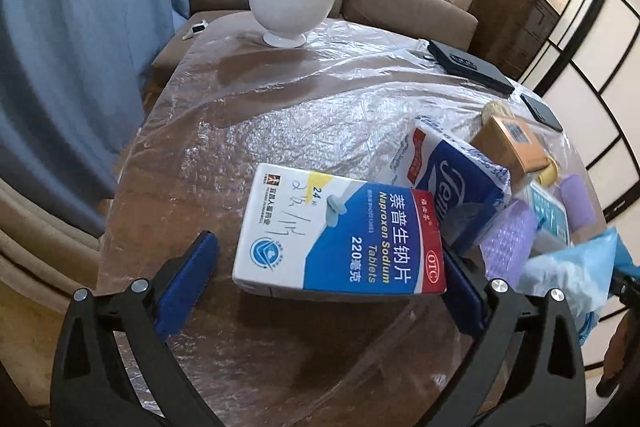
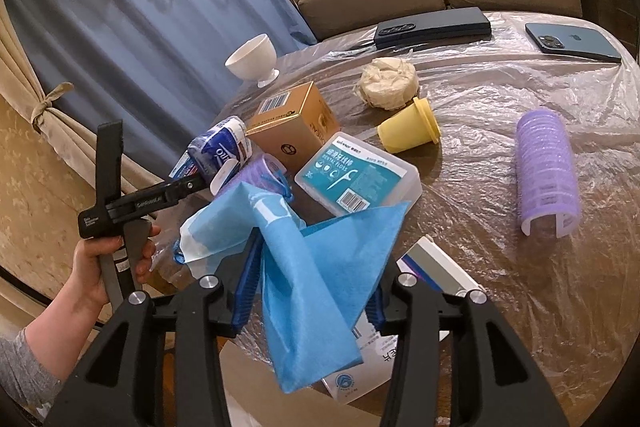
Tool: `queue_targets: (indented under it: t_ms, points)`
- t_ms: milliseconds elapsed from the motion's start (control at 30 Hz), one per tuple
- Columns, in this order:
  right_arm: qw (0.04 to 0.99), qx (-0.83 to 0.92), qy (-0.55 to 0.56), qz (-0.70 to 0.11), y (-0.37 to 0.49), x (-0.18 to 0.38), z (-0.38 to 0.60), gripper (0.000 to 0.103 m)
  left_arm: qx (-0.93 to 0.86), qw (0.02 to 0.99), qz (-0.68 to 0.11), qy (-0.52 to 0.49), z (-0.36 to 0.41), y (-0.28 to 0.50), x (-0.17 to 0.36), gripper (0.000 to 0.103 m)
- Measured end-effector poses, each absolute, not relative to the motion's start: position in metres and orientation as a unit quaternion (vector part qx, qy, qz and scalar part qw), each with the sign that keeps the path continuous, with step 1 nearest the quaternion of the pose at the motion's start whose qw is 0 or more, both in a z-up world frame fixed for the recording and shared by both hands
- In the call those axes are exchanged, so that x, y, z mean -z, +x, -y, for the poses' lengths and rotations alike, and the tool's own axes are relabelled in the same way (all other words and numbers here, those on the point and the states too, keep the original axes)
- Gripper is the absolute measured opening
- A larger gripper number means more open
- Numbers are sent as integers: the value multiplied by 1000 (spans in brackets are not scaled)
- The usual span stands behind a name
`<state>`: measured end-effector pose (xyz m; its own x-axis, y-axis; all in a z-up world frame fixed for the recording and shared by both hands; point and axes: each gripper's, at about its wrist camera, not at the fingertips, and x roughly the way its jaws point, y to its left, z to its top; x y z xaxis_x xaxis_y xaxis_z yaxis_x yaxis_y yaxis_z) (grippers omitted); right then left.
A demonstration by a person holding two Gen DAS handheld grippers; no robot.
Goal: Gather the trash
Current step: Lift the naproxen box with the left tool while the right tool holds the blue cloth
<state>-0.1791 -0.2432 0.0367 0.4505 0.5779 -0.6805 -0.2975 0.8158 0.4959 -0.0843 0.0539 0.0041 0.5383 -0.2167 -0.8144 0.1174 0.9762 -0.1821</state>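
right gripper point(image 2: 312, 291), blue bag point(image 2: 304, 267), cluttered table point(image 2: 520, 287)

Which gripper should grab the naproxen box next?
Left. The left gripper is open with its fingers either side of the naproxen box, while the right gripper appears occupied with the blue bag.

Glossy printed cardboard on the naproxen tablet box point(image 1: 340, 235). Crinkled, shiny clear plastic sheeting point(image 1: 280, 115) over the brown wooden table point(image 1: 132, 203). Smooth glazed white bowl point(image 1: 292, 7). Matt, fibrous blue non-woven bag point(image 2: 312, 267). Ridged purple plastic hair roller point(image 2: 548, 171), clear glossy plastic dental floss box point(image 2: 360, 175).
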Motion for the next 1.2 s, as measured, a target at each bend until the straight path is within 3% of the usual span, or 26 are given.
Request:
queue_targets:
  t_ms: [667, 1067, 1200]
  points:
    - [834, -262, 141, -465, -180, -34, 231, 47, 106, 892, -427, -102, -74, -96, -38, 101]
    - [834, -261, 139, -466, -178, -32, 229, 47, 118, 880, -460, -21, -44, -93, -13, 101]
    - [835, -271, 140, -458, -181, -34, 230, 40, 121, 879, -460, -23, -43, -93, -8, 97]
